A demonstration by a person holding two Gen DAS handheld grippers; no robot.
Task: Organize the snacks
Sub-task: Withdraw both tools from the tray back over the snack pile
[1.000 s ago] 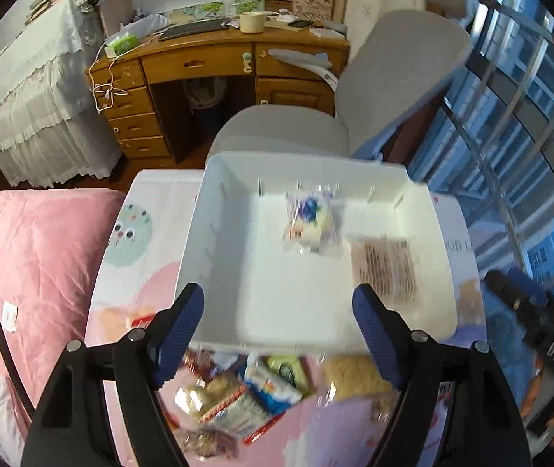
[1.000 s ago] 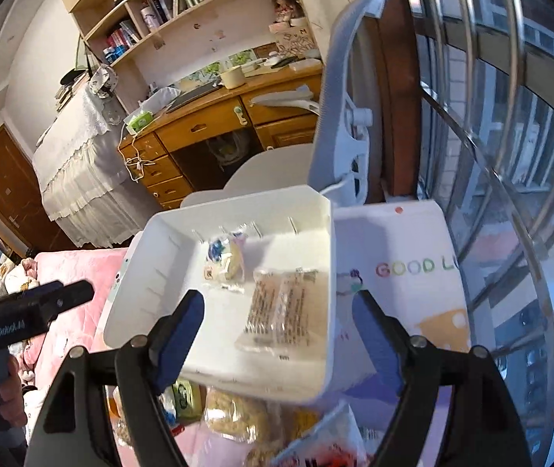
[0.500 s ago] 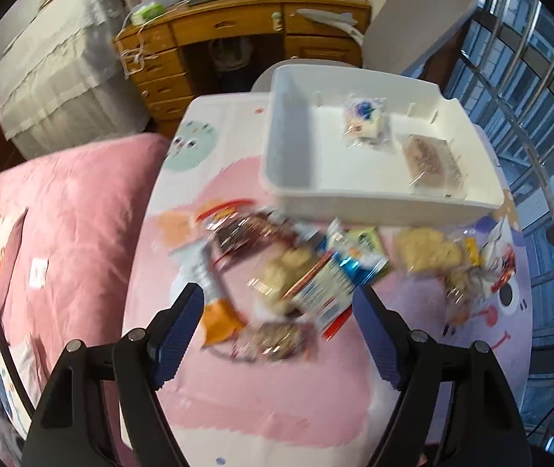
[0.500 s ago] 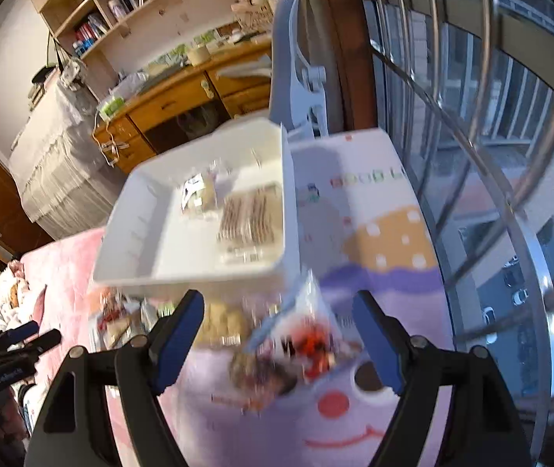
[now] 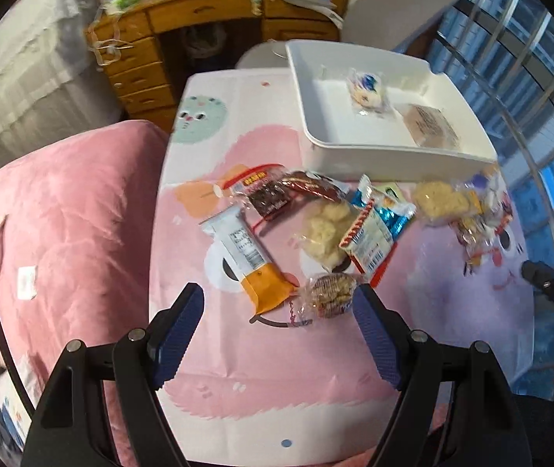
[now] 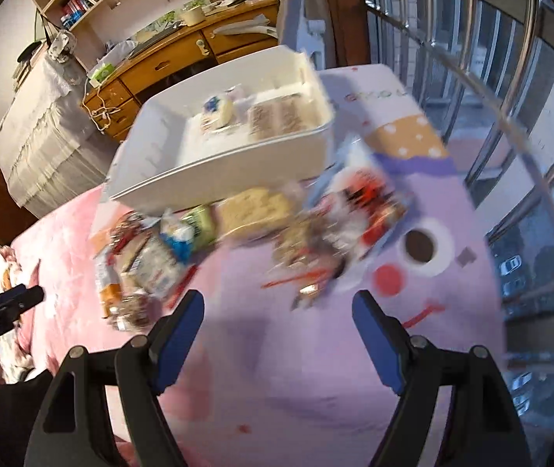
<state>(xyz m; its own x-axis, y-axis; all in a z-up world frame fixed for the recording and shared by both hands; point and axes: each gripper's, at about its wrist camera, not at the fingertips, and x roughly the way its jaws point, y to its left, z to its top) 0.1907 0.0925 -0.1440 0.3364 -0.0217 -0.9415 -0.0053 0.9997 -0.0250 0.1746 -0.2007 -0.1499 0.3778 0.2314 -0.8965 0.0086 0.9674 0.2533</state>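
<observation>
my left gripper (image 5: pixel 277 334) hangs open over the tabletop (image 5: pixel 238 381), the round cracker packet (image 5: pixel 329 294) just ahead toward its right finger; the white bin (image 5: pixel 386 155) lies beyond; my right gripper (image 6: pixel 277 334), also open, is farther off.

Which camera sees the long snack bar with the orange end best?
The left wrist view. There the orange-ended snack bar lies sharp and unhidden on the table, close ahead of the open left gripper. In the right wrist view it is only a blurry orange smear at the pile's far left edge.
</observation>
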